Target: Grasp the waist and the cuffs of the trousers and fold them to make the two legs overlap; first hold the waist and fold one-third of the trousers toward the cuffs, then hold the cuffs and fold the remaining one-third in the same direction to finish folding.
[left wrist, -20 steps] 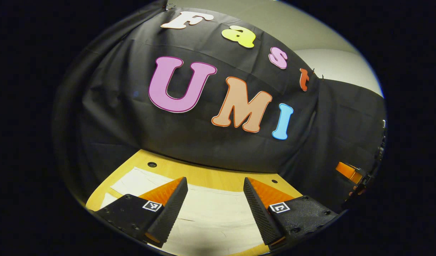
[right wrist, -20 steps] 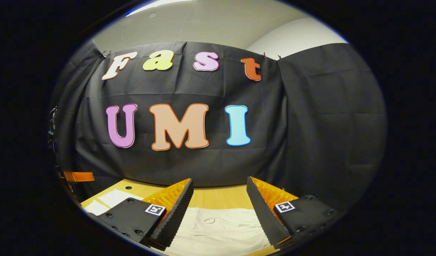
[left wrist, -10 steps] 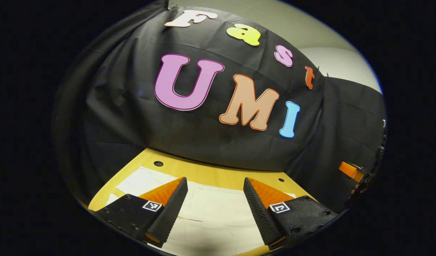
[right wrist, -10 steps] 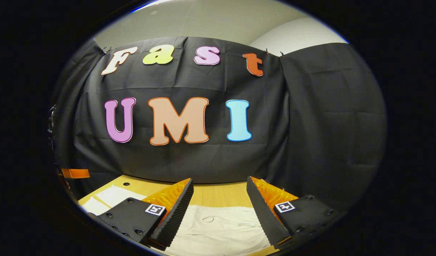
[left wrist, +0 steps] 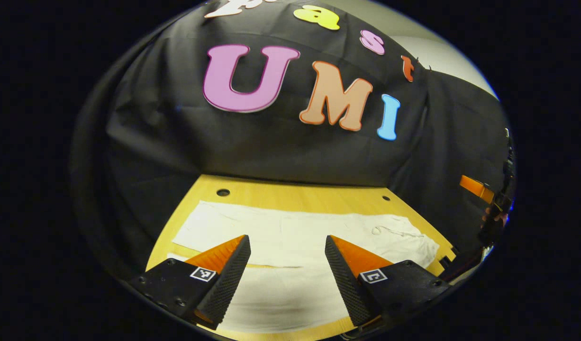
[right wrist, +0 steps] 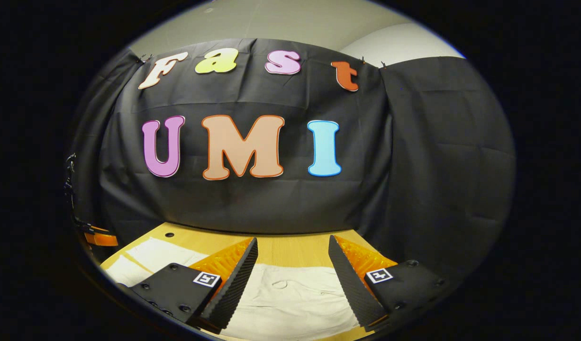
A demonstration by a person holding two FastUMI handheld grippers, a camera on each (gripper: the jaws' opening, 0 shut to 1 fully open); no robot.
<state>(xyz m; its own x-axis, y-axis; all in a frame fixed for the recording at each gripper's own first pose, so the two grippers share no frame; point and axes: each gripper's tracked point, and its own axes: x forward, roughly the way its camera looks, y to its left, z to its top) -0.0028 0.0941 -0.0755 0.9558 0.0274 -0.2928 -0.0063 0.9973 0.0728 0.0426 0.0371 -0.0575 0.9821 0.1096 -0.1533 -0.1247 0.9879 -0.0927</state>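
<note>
A: Where the left claw (left wrist: 286, 248) looks forward in the left gripper view, what lies ahead of it?

B: Pale trousers (left wrist: 300, 237), spread flat on the wooden table (left wrist: 300, 196). They run crosswise beyond and beneath the claw. Two legs lie side by side, a thin strip of bare table between them on the left. The nearer leg passes under the gap between the fingers (left wrist: 226, 279).

A: State of that claw?

B: Jaws spread wide, nothing between them. Whether the tips touch the cloth cannot be told.

A: Which end of the garment is which?

B: A drawstring loop (left wrist: 390, 230) shows on the right part of the far half, so the waist lies to the right in that view. The legs run off to the left.

A: And the right claw (right wrist: 293, 251)?

B: In the right gripper view it is likewise parted, gripping nothing. The trousers (right wrist: 290, 303) lie below and between its fingers, a drawstring (right wrist: 278, 284) just ahead of the gap. More pale cloth extends away to the left over the table (right wrist: 290, 246).

A: Anything of the other tool?

B: At the far right edge of the left gripper view, an orange part of the other gripper (left wrist: 475, 188) stands off beyond the table's right end. Details are too small to tell.

A: Background?

B: Black cloth wall (right wrist: 437, 166) behind the table.
</note>
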